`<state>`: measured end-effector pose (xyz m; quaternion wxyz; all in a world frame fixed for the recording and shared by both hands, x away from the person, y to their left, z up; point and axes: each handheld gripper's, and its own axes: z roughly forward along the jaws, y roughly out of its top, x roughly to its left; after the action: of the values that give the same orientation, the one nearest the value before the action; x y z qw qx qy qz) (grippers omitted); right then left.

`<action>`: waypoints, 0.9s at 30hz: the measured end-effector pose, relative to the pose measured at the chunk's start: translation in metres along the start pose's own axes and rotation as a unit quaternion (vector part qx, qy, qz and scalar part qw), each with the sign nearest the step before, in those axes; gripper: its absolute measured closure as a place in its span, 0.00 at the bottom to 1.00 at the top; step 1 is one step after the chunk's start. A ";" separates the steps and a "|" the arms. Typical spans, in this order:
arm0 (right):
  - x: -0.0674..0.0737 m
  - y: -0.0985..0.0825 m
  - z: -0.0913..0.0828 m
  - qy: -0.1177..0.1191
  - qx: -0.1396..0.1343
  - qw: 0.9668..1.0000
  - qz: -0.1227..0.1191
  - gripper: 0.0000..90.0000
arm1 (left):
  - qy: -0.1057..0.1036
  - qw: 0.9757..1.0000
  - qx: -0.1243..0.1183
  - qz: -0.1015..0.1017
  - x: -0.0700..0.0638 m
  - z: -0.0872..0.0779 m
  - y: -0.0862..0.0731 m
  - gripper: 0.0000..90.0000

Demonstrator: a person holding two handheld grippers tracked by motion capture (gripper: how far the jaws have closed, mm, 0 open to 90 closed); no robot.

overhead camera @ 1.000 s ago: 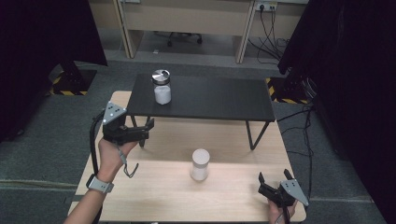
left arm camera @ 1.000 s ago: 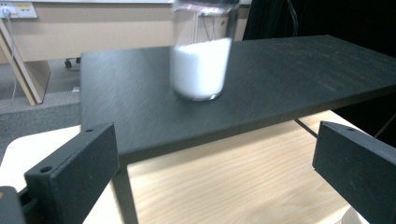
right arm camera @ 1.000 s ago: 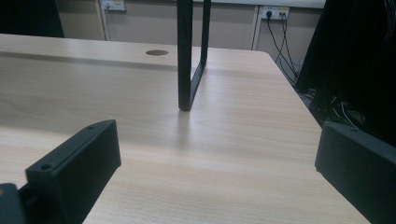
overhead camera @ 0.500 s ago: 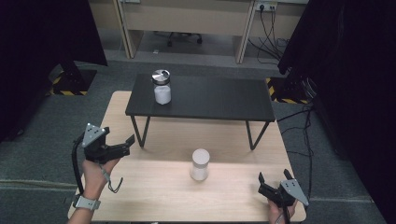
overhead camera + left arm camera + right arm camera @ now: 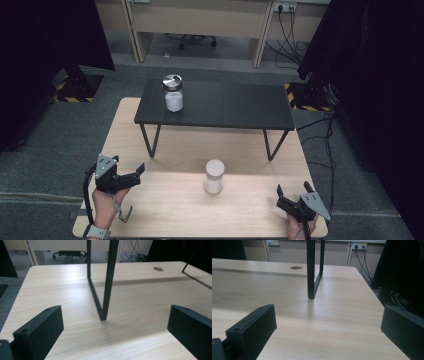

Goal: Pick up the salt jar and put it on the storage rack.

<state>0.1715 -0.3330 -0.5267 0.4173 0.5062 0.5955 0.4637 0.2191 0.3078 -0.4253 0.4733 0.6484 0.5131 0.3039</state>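
White cup [image 5: 214, 176] stands alone mid-frame while the left gripper [image 5: 131, 176] has pulled back to lower left, both grippers wide apart and empty, right gripper [image 5: 292, 196] waiting

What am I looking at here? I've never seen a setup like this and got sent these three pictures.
No robot: a person holds a hand-operated two-jaw tool in each hand. The high view looks down from above the person: left gripper and right gripper, both open and holding nothing, over a wooden table. On it stand a white container and a small black stand, which carries a jar with a metal lid. The other two pictures come from cameras riding on each gripper, looking along its black jaws at the stand's legs.
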 end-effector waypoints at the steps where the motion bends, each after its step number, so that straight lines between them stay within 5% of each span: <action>1: 0.000 0.000 0.000 0.000 0.000 1.000 0.000 0.00 | 0.000 1.000 0.002 0.002 0.000 0.001 -0.004 0.00; 12: 0.000 0.000 0.000 0.001 0.001 1.000 -0.005 0.00 | 0.020 1.000 0.023 0.008 0.005 0.005 -0.034 0.00; 27: 0.002 0.001 0.000 0.000 0.003 1.000 -0.009 0.00 | 0.043 0.998 0.039 -0.029 0.014 0.004 -0.062 0.00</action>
<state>0.1717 -0.3311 -0.5261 0.4200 0.5018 0.6015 0.4583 0.2030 0.3219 -0.4851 0.4341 0.6375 0.5627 0.2974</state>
